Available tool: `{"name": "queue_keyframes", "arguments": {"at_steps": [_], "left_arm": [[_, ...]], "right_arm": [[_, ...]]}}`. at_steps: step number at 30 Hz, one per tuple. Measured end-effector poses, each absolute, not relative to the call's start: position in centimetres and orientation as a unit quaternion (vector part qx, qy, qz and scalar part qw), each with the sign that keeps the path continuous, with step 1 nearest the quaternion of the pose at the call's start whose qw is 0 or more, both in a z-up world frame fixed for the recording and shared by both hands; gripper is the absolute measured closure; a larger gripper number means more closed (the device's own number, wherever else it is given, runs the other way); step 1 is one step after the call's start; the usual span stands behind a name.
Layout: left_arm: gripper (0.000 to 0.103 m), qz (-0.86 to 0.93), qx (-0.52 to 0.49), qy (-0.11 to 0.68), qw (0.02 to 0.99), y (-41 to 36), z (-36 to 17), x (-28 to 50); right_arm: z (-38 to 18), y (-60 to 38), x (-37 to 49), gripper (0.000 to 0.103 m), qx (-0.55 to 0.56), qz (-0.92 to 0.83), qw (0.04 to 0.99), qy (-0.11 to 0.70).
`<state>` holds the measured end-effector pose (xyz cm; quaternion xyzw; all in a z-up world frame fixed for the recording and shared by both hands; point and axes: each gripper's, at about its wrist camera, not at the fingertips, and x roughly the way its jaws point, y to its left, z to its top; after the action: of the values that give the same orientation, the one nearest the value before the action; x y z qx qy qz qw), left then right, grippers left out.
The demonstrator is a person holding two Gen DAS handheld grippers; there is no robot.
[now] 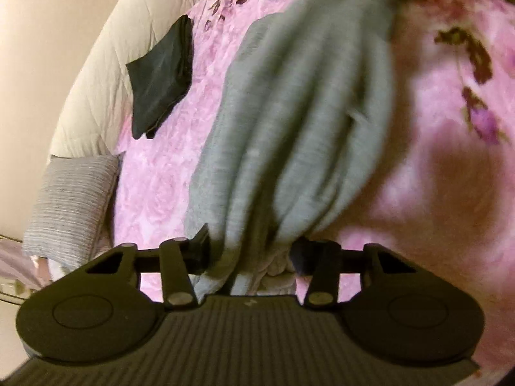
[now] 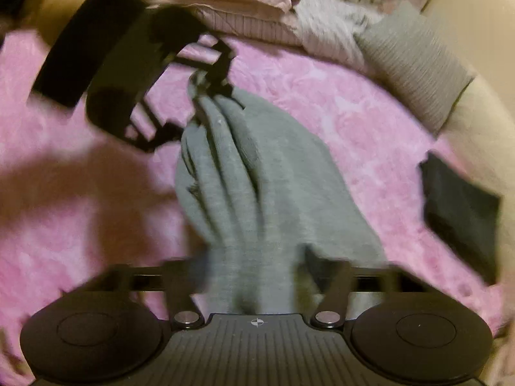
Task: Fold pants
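Observation:
Grey pants (image 1: 305, 96) hang bunched in long folds over a pink floral bedspread (image 1: 154, 177). My left gripper (image 1: 252, 251) is shut on one end, with the cloth gathered between its fingers. In the right wrist view that same left gripper (image 2: 196, 103) pinches the far end of the pants (image 2: 257, 177) at the upper left. My right gripper (image 2: 254, 273) has the near end of the pants packed between its fingers and looks shut on it, though the picture is blurred. The cloth runs stretched between the two grippers, partly lifted off the bed.
A folded dark garment (image 1: 161, 77) (image 2: 460, 212) lies on the bedspread (image 2: 354, 128) near its edge. A grey striped pillow (image 1: 74, 199) (image 2: 412, 74) and a cream quilt (image 1: 106, 74) border the bed. Pink striped bedding (image 2: 241, 0) is piled at the head.

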<state>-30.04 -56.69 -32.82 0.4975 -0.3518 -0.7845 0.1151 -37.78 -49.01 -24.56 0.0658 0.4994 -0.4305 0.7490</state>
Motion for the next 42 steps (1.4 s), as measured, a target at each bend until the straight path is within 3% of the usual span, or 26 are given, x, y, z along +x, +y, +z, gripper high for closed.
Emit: {"name": "queue_keyframes", "arguments": {"at_steps": [1, 7, 11, 16, 22, 23, 25, 26, 29, 35, 42], "left_arm": [[0.06, -0.789, 0.5, -0.34, 0.112, -57.0, -32.2, -30.3], [0.061, -0.805, 0.521, -0.265, 0.104, -59.1, -29.6, -31.9], [0.062, -0.806, 0.527, -0.251, 0.099, -58.9, -28.8, -32.4], [0.062, -0.812, 0.533, -0.218, 0.095, -59.8, -28.1, -32.7], [0.062, -0.813, 0.535, -0.211, 0.087, -59.5, -27.8, -32.4], [0.062, -0.813, 0.537, -0.21, 0.087, -59.3, -27.8, -32.3], [0.063, -0.814, 0.537, -0.206, 0.085, -58.8, -27.7, -32.1], [0.063, -0.815, 0.537, -0.2, 0.084, -58.6, -27.5, -32.1], [0.063, -0.825, 0.533, -0.17, 0.086, -57.7, -25.4, -32.1], [0.066, -0.839, 0.526, -0.108, 0.082, -56.9, -19.8, -33.7], [0.073, -0.844, 0.524, -0.071, 0.097, -60.9, -12.5, -41.4]], "right_arm": [[-25.1, -48.0, -37.3, 0.016, 0.04, -0.437, 0.746, 0.501], [-29.7, -46.3, -34.5, 0.016, -0.056, -0.425, 0.719, 0.546], [-31.1, -46.7, -34.1, 0.017, -0.054, -0.426, 0.698, 0.573], [-27.1, -45.1, -33.0, 0.016, -0.023, -0.465, 0.717, 0.518], [-31.8, -46.4, -32.1, 0.017, -0.068, -0.468, 0.673, 0.569], [-32.4, -46.8, -32.5, 0.02, -0.076, -0.465, 0.665, 0.579], [-32.2, -47.1, -33.6, 0.063, -0.079, -0.455, 0.66, 0.592], [-31.7, -47.2, -34.2, 0.072, -0.065, -0.447, 0.666, 0.594], [-27.9, -46.6, -36.0, 0.078, -0.059, -0.424, 0.673, 0.603], [-18.9, -48.9, -40.5, 0.08, -0.037, -0.359, 0.697, 0.62], [-10.4, -54.9, -47.7, 0.081, -0.024, -0.29, 0.72, 0.63]]}}
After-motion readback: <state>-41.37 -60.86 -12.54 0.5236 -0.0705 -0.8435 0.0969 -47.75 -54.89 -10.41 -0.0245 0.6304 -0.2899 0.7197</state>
